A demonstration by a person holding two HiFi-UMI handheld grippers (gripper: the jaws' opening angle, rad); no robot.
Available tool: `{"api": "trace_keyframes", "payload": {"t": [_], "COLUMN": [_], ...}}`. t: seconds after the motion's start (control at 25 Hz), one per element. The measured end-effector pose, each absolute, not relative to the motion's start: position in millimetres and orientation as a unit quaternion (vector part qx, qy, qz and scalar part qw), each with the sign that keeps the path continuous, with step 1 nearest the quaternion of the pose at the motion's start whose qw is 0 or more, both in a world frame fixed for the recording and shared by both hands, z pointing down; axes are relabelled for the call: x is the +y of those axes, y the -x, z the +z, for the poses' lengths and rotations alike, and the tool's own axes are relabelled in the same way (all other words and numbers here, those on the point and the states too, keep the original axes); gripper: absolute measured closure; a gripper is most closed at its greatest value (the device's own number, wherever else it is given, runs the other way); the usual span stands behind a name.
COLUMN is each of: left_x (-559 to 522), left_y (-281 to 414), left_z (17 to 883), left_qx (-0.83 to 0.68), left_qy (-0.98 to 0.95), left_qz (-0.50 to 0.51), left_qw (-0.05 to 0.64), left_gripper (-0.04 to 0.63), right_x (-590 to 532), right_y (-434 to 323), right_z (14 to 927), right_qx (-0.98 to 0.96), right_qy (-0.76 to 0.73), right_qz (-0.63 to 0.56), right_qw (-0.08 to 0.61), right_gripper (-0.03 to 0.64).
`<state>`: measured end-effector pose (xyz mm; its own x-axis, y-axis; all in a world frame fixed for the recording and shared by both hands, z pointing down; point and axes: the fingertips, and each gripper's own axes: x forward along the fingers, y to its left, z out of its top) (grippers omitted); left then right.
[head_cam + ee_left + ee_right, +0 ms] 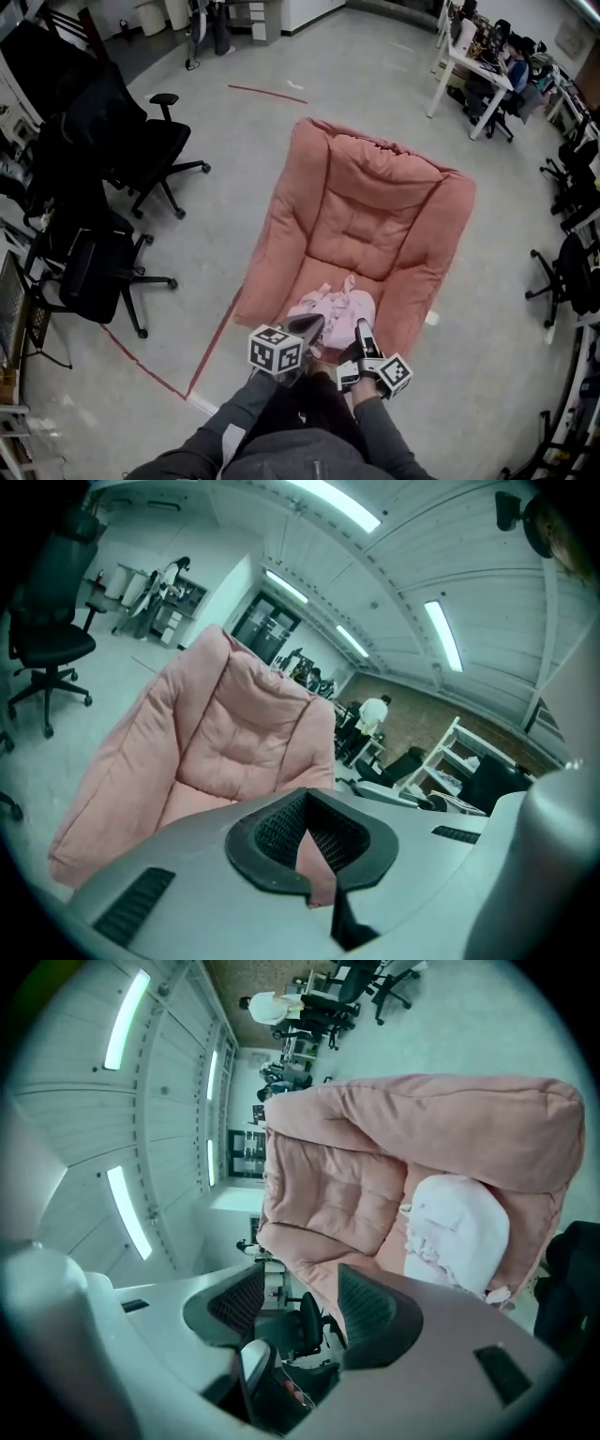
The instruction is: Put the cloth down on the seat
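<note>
1. Head view: the cloth (336, 314) lies bunched at the front of the seat (375, 216), so the task looks done, with only drawing the grippers away left. The left gripper (307, 326) and right gripper (364, 330) sit at the cloth's near edge. Whether either touches it is hard to judge.
2. Left gripper view: the left gripper (306, 799) has its jaw tips together. Only a seat-coloured sliver shows behind them, and its body hides the cloth.
3. Right gripper view: the right gripper (302, 1283) has its jaws apart and empty. The cloth (459, 1227) rests free on the seat (347, 1185), its near edge cut off.
</note>
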<state>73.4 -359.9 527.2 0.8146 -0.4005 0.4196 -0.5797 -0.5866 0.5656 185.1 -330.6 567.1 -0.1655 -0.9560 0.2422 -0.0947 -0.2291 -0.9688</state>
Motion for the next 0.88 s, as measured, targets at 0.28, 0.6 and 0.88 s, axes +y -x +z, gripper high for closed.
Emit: {"api": "trace_keyframes", "payload": {"t": [0.28,0.6,0.88], "left_x": [-364,-376,-366], "left_y": [-72,-79,-74], "left_z": [471,387,346], "left_qx": [-0.285,-0.288,-0.325], "left_qy": [-0.895,-0.924,-0.936], "left_qz": [0.078,0.01,0.019], "left_qw": [0.335,0.25,0.134], "left_gripper": [0.589,0.589,0.589], "right_x": [-350,-366,-365], "right_y": [-189,-199,-167], "right_z": [491,396,350], "right_qx": [0.558,0.615,0.725], "right_qy": [0.51,0.507,0.543], "right_qz": [-0.52,-0.429,-0.329], "right_qw": [0.398,0.425,0.267], "right_gripper": [0.394,0.395,0.406]}}
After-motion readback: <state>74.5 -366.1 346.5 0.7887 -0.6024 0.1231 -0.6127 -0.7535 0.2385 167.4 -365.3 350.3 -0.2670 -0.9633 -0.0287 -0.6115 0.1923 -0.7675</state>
